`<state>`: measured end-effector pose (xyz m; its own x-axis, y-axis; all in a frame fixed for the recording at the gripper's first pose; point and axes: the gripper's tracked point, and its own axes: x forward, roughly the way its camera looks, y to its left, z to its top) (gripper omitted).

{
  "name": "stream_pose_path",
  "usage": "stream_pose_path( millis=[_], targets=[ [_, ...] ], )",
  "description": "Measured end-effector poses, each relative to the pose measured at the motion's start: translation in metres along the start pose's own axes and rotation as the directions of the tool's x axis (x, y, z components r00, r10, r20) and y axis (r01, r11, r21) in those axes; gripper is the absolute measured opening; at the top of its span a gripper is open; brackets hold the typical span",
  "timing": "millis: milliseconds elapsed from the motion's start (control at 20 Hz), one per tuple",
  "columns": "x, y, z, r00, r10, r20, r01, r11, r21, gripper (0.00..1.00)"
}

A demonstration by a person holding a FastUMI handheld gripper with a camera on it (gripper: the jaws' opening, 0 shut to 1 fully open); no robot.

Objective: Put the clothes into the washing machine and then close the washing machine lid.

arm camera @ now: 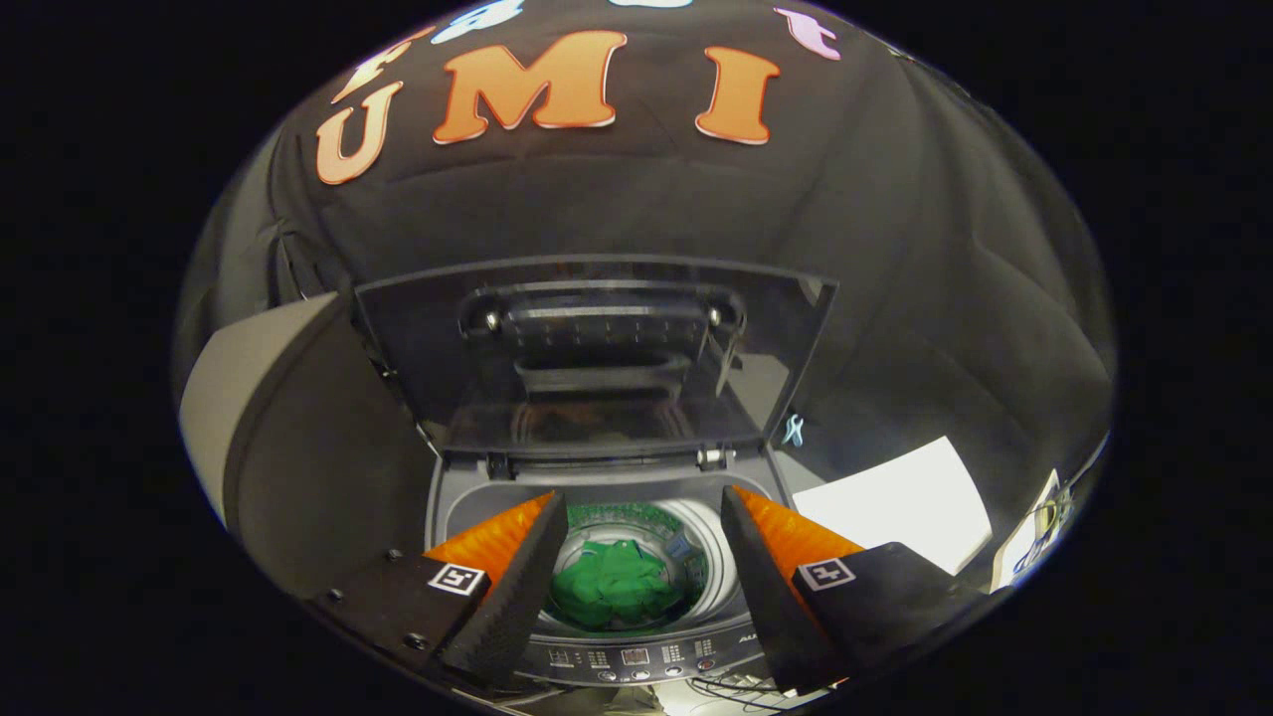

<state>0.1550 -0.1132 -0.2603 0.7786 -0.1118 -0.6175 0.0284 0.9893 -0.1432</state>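
Observation:
A top-loading washing machine [467, 497] stands below me with its lid [597, 358] raised upright against the booth wall. Green clothes [612, 585] lie bunched at the bottom of the drum [696, 547]. My gripper [643, 507] hovers above the drum opening, open, with nothing between its fingers. The clothes show through the gap between the two fingers, well below them. The control panel [636, 658] with its buttons runs along the machine's near edge.
A grey curved object [269, 428] stands to the left of the machine. A white sheet [895, 507] lies on the surface to the right, with small items [1034, 537] beyond it. Cables [736, 691] trail in front of the machine.

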Motion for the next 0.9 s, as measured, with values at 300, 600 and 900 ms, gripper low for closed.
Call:
stream_pose_path(
  millis=[300, 600, 900],
  targets=[
    [-0.023, 0.017, 0.082, 0.99, 0.047, 0.13, -0.051, 0.998, 0.033, 0.98],
    [-0.032, 0.021, 0.14, 0.974, 0.046, 0.221, -0.056, 0.998, 0.039, 0.98],
    [0.004, 0.034, 0.169, 0.972, 0.055, 0.229, -0.064, 0.998, 0.029, 0.98]
  ],
)
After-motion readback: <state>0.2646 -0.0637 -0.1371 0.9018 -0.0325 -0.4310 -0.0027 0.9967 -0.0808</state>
